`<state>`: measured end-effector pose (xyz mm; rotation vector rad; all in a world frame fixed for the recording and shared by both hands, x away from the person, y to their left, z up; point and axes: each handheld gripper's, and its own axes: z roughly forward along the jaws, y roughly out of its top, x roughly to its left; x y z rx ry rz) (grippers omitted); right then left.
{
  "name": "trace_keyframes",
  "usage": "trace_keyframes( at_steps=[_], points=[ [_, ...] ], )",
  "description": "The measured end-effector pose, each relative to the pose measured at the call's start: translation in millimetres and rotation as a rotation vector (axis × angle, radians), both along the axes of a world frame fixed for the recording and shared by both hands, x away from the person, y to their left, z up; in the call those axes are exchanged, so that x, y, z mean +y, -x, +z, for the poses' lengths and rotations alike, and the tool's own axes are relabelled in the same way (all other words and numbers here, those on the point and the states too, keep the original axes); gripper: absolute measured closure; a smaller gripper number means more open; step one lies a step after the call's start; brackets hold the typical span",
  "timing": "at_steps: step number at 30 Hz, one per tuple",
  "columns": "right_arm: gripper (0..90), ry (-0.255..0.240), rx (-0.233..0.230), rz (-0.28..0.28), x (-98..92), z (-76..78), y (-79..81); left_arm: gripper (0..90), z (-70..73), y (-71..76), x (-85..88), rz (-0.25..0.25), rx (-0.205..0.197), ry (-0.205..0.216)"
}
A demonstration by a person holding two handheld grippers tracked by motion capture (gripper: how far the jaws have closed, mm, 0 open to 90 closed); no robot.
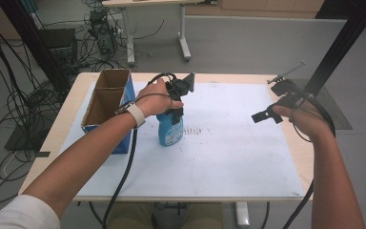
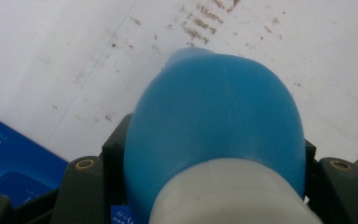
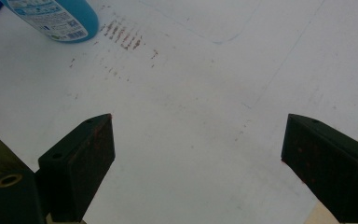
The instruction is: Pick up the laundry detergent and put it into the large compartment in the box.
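Note:
A blue plastic bottle (image 1: 170, 131) with a white cap stands upright on the white mat (image 1: 228, 157), left of centre. My left gripper (image 1: 175, 113) comes down on it from above and is shut on its upper part. In the left gripper view the bottle's shoulder (image 2: 214, 112) sits squeezed between both jaws, the white cap nearest the camera. My right gripper (image 1: 267, 116) hovers above the mat's right side, open with nothing between its fingers (image 3: 79, 163). In the right gripper view the bottle's labelled base (image 3: 56, 16) appears at the top left.
An open cardboard box (image 1: 107, 102) with blue sides stands just left of the bottle, close to my left forearm; its blue side (image 2: 9, 158) is beside the jaws. Brown smudges (image 3: 121, 35) mark the mat near the bottle. Cables trail off the table's front edge.

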<state>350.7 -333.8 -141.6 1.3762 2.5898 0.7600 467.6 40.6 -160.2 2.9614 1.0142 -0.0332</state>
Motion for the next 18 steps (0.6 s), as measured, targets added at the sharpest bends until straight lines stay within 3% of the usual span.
trace_keyframes(
  at_steps=[18],
  points=[
    [9.4,0.002,0.000,-0.003,1.4,2.1,-0.4,38.9,0.0,1.7,0.1,0.007,-0.005,0.000]
  ],
)
